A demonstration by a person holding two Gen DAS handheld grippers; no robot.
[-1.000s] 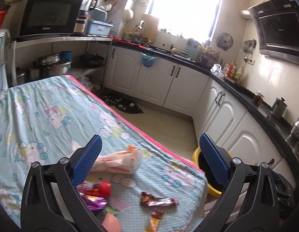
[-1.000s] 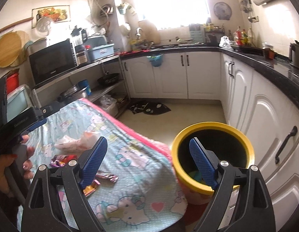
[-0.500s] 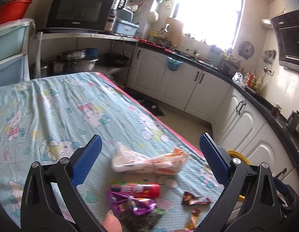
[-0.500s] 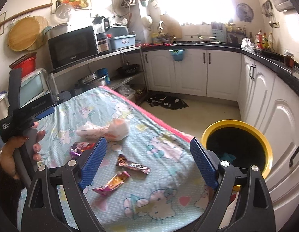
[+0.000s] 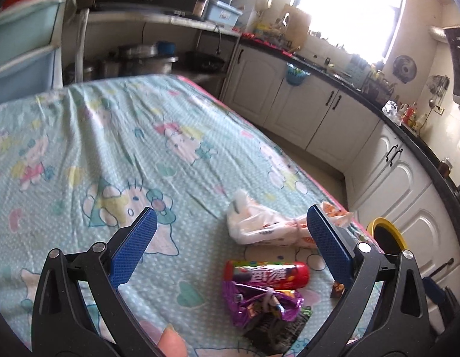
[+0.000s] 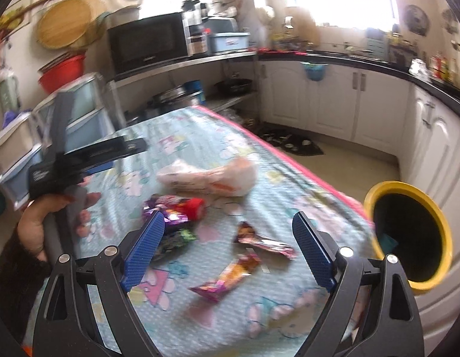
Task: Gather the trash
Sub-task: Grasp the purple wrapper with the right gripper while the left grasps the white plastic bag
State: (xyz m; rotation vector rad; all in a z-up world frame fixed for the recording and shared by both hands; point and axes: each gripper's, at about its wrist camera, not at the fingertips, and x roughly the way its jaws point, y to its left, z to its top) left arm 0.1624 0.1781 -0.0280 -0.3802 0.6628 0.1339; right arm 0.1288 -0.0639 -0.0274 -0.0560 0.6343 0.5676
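Both hand-held grippers (image 5: 228,245) (image 6: 228,254) swung tableward, jaws spread.

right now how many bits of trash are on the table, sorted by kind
white plastic bag: 1
red candy tube: 1
purple wrapper: 1
dark wrapper: 1
small foil candy wrappers: 2
total: 6, all lying on the table, none in either gripper

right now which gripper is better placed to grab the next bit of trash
Right, probably. The right gripper hangs open over two loose wrappers, with the yellow bin just off the table edge beside it. The left gripper, also open, sits farther from the bin.
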